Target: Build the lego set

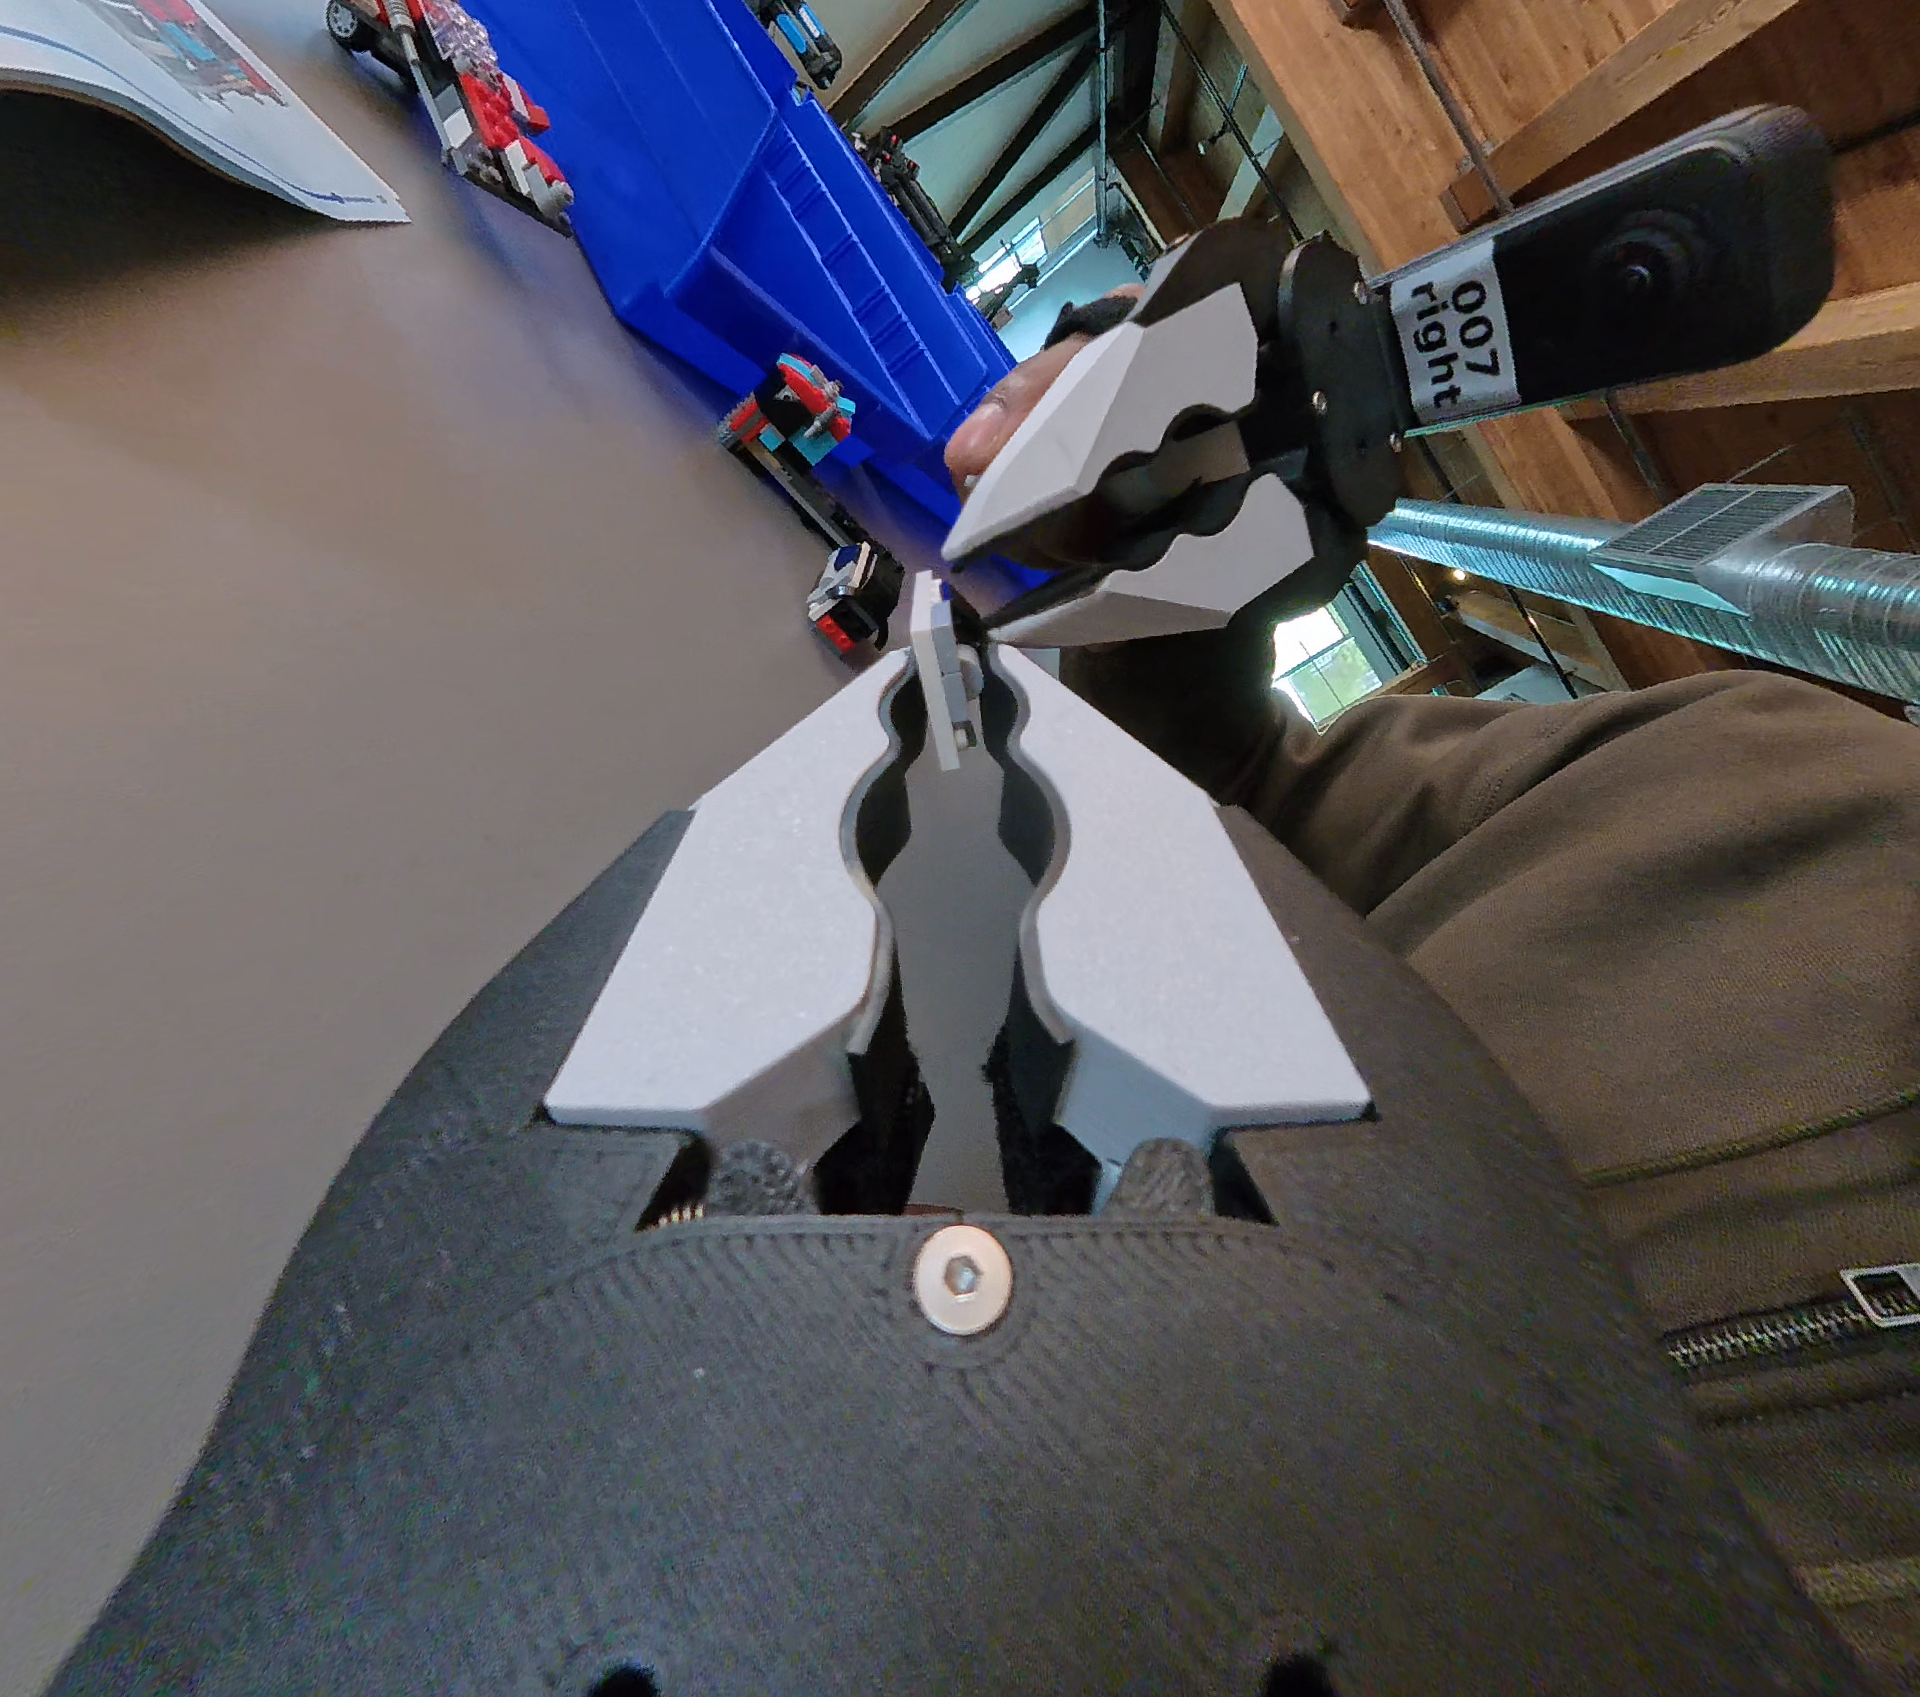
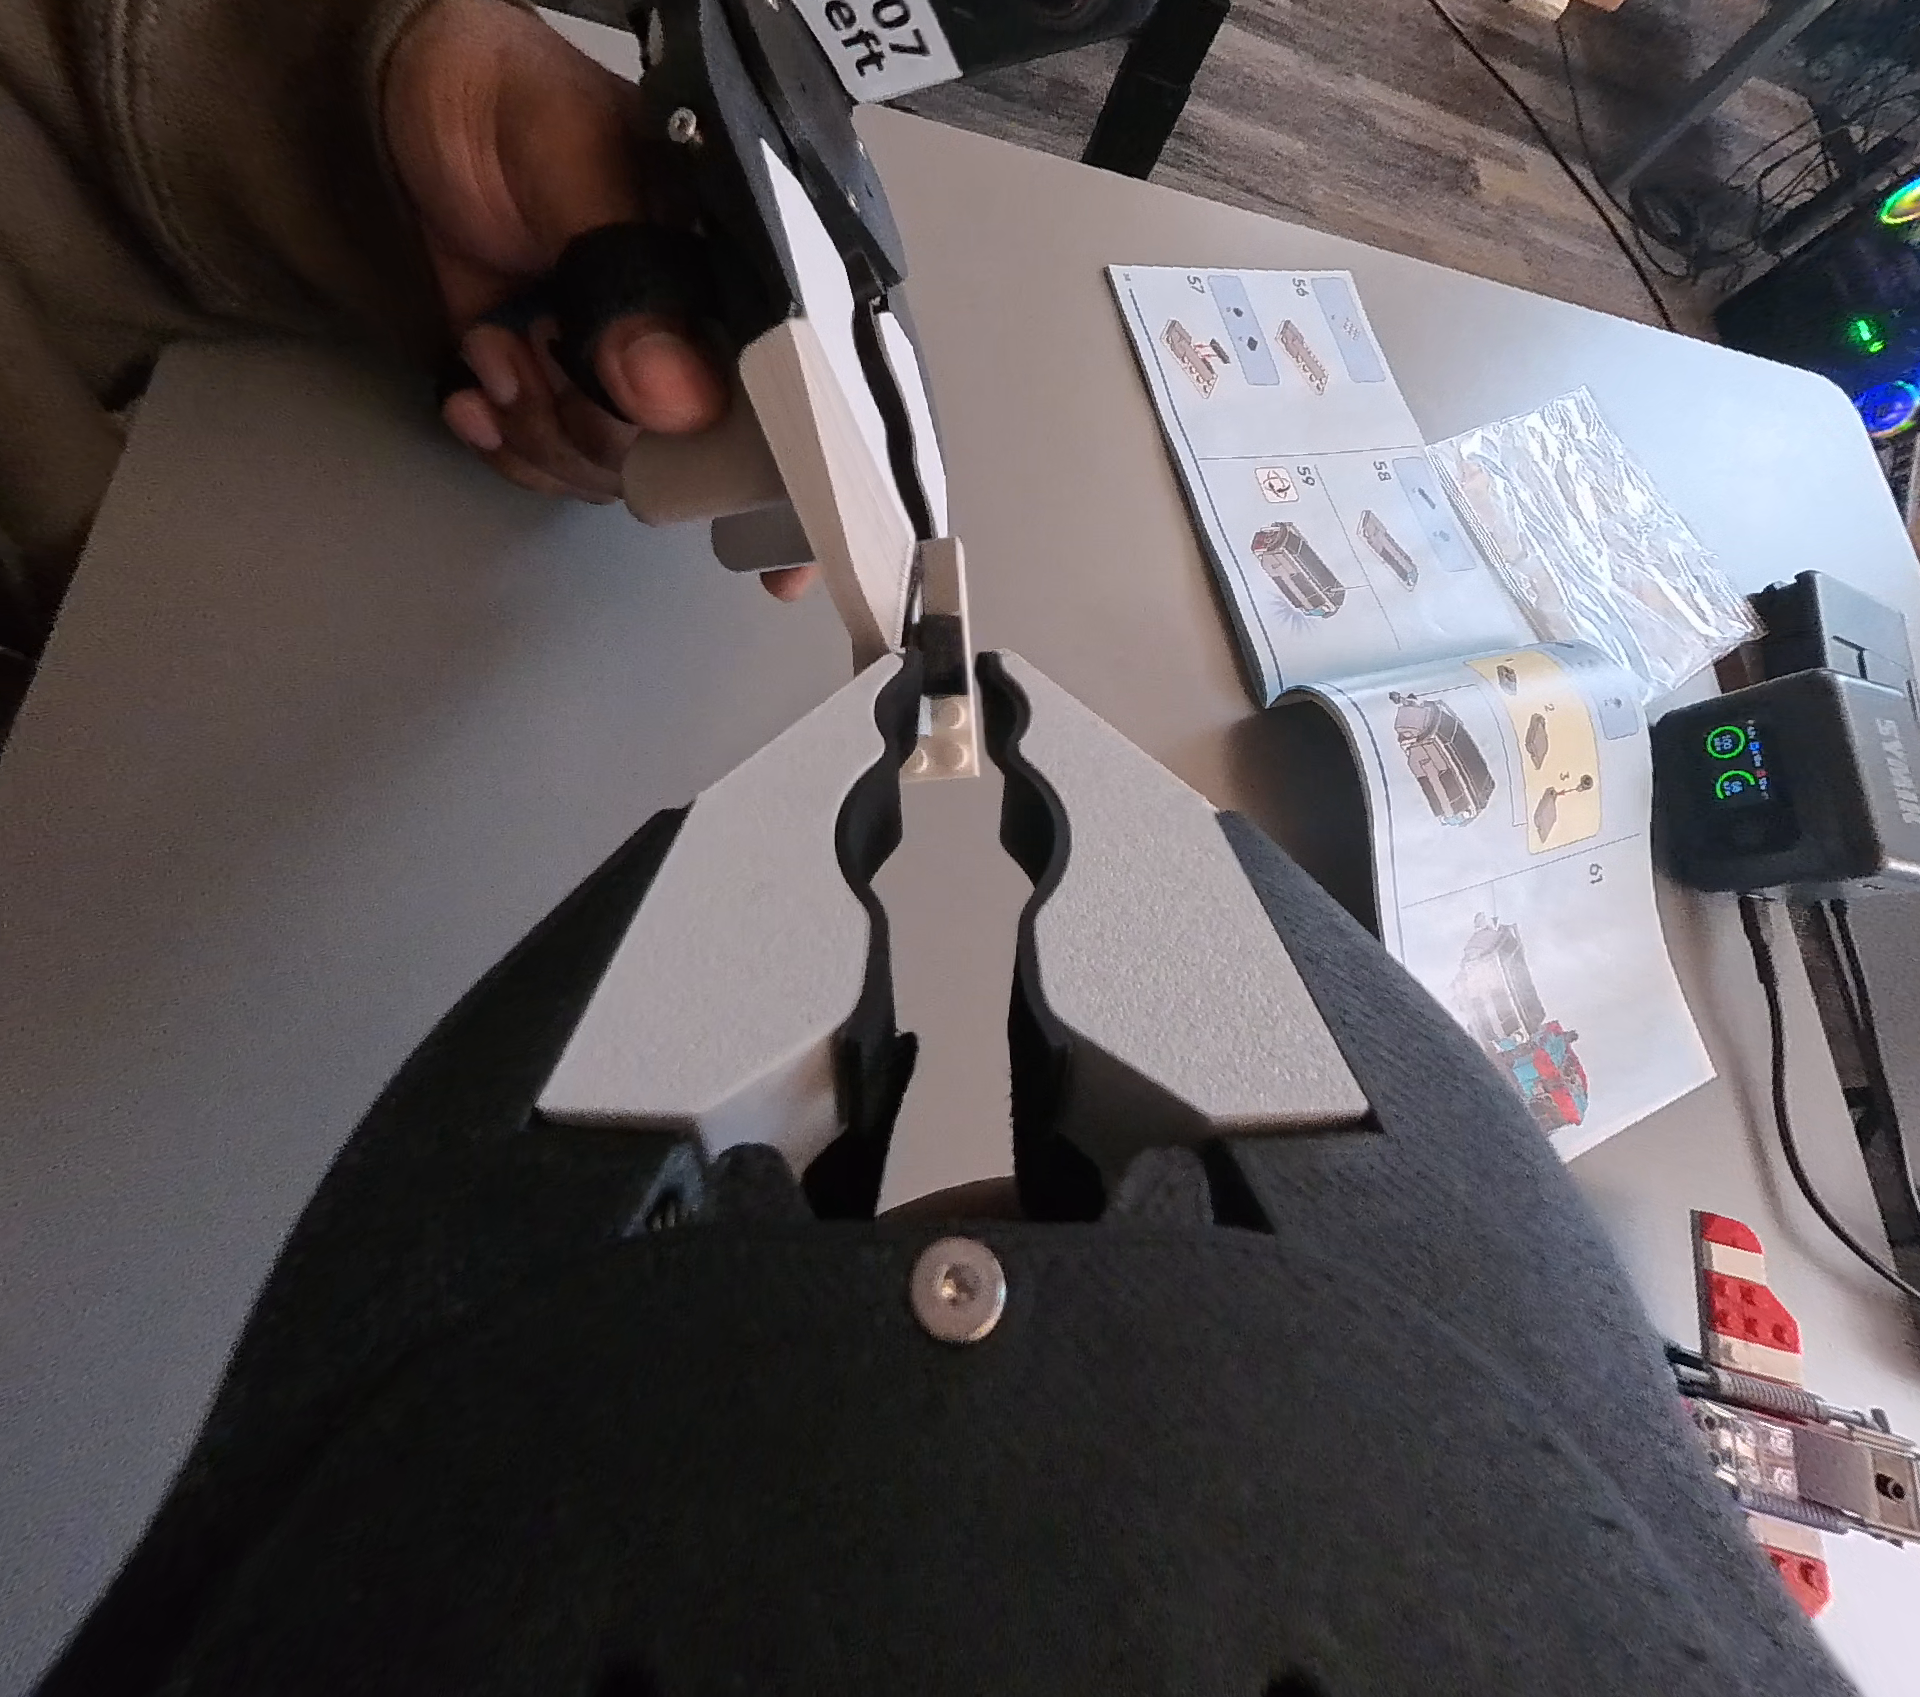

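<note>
Above the worktop (image 2: 312,764), between both tools: white plate (image 2: 951,598), a thin studded toy-brick piece with small grey and black bits clipped to one face, held in the air well clear of the surface.
Left tongs (image 1: 951,671): pinching the white plate edge-on near the tips, pads pressed against its faces.
Right tongs (image 2: 940,665): spread, straddling the other end of the plate; studs showing between the pads; no firm squeeze visible.
Hand (image 2: 540,276): wrapped round the left tool's grip, in a brown sleeve.
Risk, slip: only a narrow strip of the plate caught by the left tips; probably able to pivot or drop with any sideways nudge from the right fingers.
Risk, knock-off: clipped-on bits likely to pop loose if pushed crooked or squeezed off-centre.
Risk, loss: anything dropped likely to bounce away among the loose parts.
Nearby, left view: blue bin (image 1: 644,37) along the far edge; red and white brick model (image 1: 416,16); two small brick builds (image 1: 795,411) close below the tips.
Nearby, right view: open booklet (image 2: 1351,525), clear bag (image 2: 1579,515), black box with lit screen (image 2: 1766,774).
In the way: nothing directly beneath the plate; the two tools themselves crowding each other tip to tip.
</note>
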### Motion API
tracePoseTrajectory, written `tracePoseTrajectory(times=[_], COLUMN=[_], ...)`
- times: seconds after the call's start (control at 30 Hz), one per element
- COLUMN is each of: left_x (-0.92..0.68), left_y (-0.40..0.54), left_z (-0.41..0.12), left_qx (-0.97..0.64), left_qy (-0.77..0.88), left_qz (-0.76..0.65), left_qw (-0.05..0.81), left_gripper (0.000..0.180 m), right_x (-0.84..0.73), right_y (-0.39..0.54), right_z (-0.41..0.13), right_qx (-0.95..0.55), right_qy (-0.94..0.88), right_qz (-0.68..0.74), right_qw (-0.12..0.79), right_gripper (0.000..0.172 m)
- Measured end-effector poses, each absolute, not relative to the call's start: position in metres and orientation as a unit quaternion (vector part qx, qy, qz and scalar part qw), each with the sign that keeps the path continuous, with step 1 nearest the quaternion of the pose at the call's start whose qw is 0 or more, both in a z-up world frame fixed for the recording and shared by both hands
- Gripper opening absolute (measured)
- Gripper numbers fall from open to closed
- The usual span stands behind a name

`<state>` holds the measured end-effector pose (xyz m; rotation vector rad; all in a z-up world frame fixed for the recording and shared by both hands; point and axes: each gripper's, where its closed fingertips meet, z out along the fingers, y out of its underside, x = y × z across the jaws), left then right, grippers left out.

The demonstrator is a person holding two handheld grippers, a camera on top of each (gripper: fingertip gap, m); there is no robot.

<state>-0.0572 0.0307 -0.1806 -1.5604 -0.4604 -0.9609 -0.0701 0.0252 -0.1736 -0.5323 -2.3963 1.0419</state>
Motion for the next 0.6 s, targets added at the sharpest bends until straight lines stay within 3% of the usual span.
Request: tracePoseTrajectory(times=[0.2, 0.6], left_x=[-0.056, -0.044], left_y=[0.029, 0.026], left_z=[-0.177, -0.166], left_qx=[-0.66, -0.656], left_qy=[-0.194, -0.147], left_qz=[-0.422, -0.428], left_qw=[0.59, 0.604], left_gripper=[0.01, 0.01], right_x=[-0.065, -0.058], right_y=[0.027, 0.026], right_z=[-0.168, -0.152], right_qx=[-0.208, -0.274], right_qy=[-0.866, -0.815], right_qz=[0.407, 0.503], right_qw=[0.203, 0.082], right_gripper=[0.027, 0.028])
